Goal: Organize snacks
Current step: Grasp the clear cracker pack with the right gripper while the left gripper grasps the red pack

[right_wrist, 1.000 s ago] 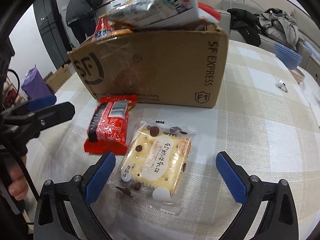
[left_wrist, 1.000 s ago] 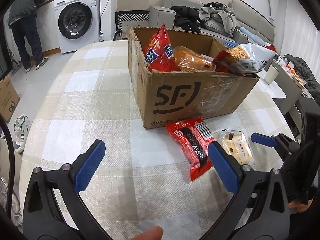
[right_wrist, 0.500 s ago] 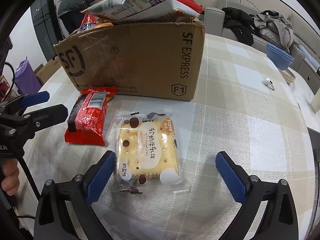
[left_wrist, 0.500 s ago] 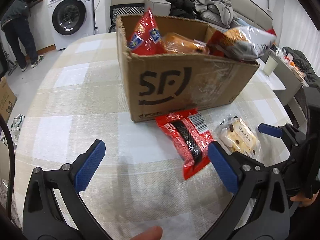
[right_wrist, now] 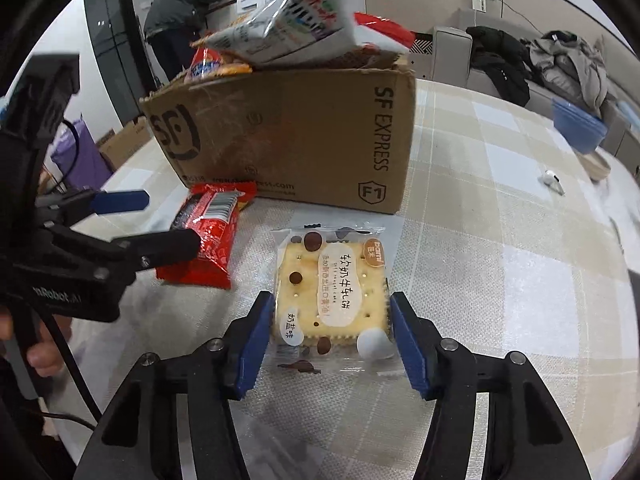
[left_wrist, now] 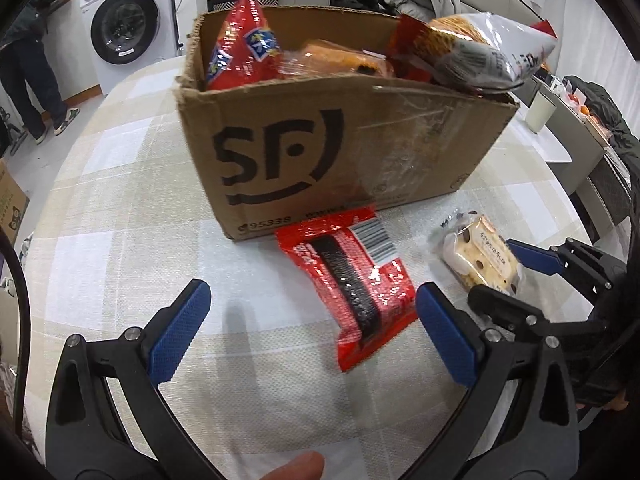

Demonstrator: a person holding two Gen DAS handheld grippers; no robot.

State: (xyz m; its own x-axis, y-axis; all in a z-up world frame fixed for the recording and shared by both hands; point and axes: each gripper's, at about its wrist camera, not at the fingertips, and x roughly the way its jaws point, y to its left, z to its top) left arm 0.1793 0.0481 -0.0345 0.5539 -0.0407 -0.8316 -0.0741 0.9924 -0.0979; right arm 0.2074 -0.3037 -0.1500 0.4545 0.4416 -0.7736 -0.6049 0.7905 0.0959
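A clear-wrapped biscuit pack [right_wrist: 332, 280] lies on the checked tablecloth between the blue pads of my right gripper [right_wrist: 331, 300]. Its jaws are closing, and both pads touch the pack's sides. The same pack [left_wrist: 478, 258] shows at the right of the left wrist view. A red snack pack [left_wrist: 352, 280] lies in front of the SF cardboard box [left_wrist: 320, 152], which is heaped with snack bags. My left gripper [left_wrist: 312, 288] hangs open just above the table, the red pack lying near its right finger, untouched. In the right wrist view the red pack [right_wrist: 208, 240] lies left of the biscuits, below the box [right_wrist: 300, 132].
The round table [left_wrist: 120, 200] drops off at left and right. A white earbud [right_wrist: 554, 182] and blue bowls [right_wrist: 576, 128] sit to the far right. A white cup [left_wrist: 540, 110] stands behind the box. A person [left_wrist: 28, 60] stands beside a washing machine [left_wrist: 124, 24].
My right gripper's jaws have come in from wide apart to the biscuit pack's sides. My left gripper has moved forward and down, closer to the red pack and the box.
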